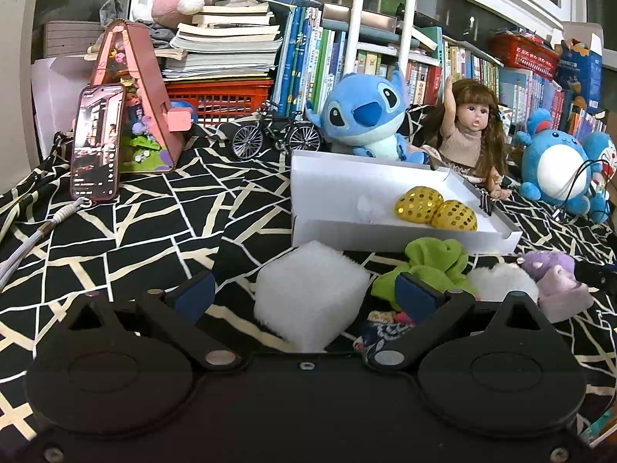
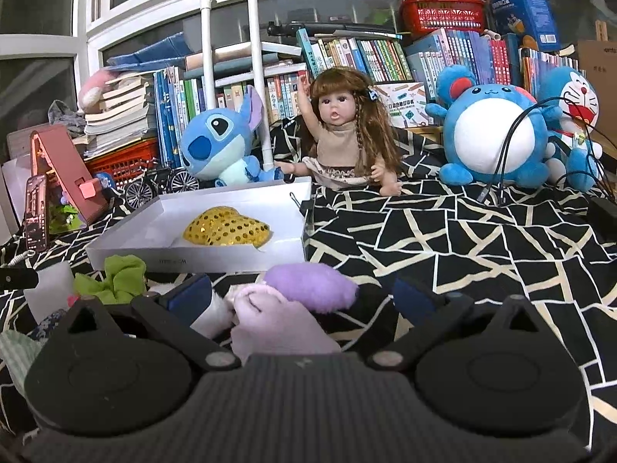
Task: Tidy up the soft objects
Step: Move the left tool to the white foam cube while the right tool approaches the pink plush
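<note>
White foam, a cube-shaped block (image 1: 311,294), sits between the spread fingers of the left gripper (image 1: 306,295), neither blue pad touching it. Beside it on the black cloth with pale lines (image 1: 154,227) lie a green cloth (image 1: 434,264), a white fluffy ball (image 1: 501,281) and a purple plush toy (image 1: 555,276). Just behind stands a shallow white box (image 1: 385,233) holding a gold sequined heart (image 1: 435,206). The right gripper (image 2: 304,295) is likewise spread wide, with the purple plush toy (image 2: 308,287) lying between its fingers, untouched by the right pad. A blue Stitch plush (image 2: 219,142) and a doll (image 2: 343,135) sit behind the box.
</note>
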`<state>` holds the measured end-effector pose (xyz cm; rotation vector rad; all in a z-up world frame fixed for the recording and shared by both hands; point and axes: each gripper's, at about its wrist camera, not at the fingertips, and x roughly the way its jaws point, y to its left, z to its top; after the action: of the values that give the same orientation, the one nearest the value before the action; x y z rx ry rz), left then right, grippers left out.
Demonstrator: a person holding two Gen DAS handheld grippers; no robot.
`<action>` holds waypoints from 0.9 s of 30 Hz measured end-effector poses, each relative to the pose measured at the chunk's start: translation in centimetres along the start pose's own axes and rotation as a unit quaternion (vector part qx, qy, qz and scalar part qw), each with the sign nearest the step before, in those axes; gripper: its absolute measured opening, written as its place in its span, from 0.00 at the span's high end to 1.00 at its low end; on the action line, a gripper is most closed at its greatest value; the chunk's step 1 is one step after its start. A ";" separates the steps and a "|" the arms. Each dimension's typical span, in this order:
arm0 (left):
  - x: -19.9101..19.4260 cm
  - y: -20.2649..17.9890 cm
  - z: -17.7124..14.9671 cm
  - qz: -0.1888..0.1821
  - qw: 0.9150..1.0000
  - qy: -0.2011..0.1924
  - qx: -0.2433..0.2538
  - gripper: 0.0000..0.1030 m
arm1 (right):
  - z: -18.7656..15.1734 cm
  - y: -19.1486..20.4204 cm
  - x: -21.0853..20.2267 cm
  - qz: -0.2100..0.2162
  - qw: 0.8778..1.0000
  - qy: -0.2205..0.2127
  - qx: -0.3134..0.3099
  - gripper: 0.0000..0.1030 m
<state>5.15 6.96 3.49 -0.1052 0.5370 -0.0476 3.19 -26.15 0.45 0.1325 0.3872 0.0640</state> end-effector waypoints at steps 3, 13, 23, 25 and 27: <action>-0.2 0.1 -0.5 0.005 1.000 0.002 0.002 0.03 | -0.3 0.0 0.1 0.001 1.000 0.007 -0.003 0.00; 0.1 0.3 -1.2 0.016 1.000 0.006 0.004 0.03 | -1.3 1.0 0.6 0.005 0.999 0.029 -0.031 0.00; 1.7 0.2 -1.3 0.018 1.000 0.017 -0.008 0.03 | -1.8 2.2 1.4 -0.003 0.996 0.056 -0.062 0.00; 2.0 0.1 -1.3 0.018 1.000 0.017 -0.008 0.03 | -1.7 2.2 1.5 0.000 0.997 0.057 -0.059 0.00; 2.3 0.1 -1.3 0.021 1.000 0.017 -0.008 0.03 | -1.7 2.3 1.5 0.003 0.997 0.057 -0.059 0.00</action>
<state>6.47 6.76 1.22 -0.1096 0.5741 -0.0049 3.88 -23.60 -1.33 0.0143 0.4950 0.1004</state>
